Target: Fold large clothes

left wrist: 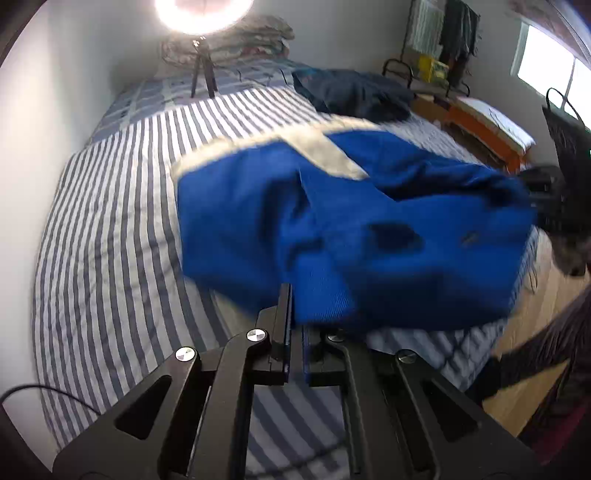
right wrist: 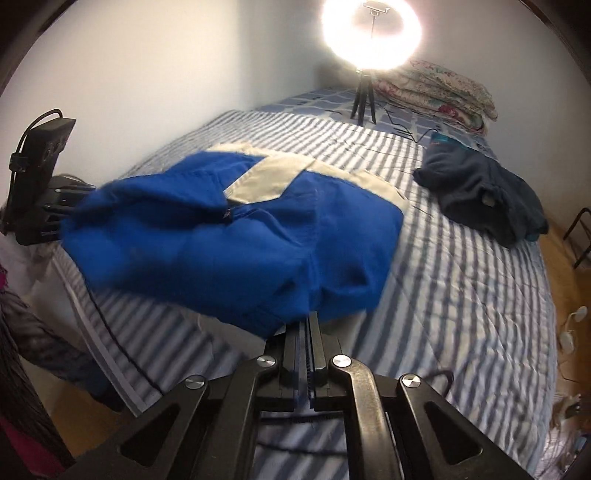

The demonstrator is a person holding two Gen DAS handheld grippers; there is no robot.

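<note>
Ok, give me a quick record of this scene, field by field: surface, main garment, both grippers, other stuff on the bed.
surface: striped bedspread
garment: blue top with cream panels, bunched, partly lifted
left gripper: shut on the garment's near edge
right gripper: shut on the garment's near edge
other clothing: dark garment, crumpled, apart from the blue one
light: ring light on tripod, lit
bedding: folded floral quilt by the wall

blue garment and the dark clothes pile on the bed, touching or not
Apart. The right wrist view shows striped bedcover between the blue garment and the dark clothes pile.

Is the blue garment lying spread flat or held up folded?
Held up, bunched: blue garment hangs rumpled between shut left gripper and right gripper.
</note>
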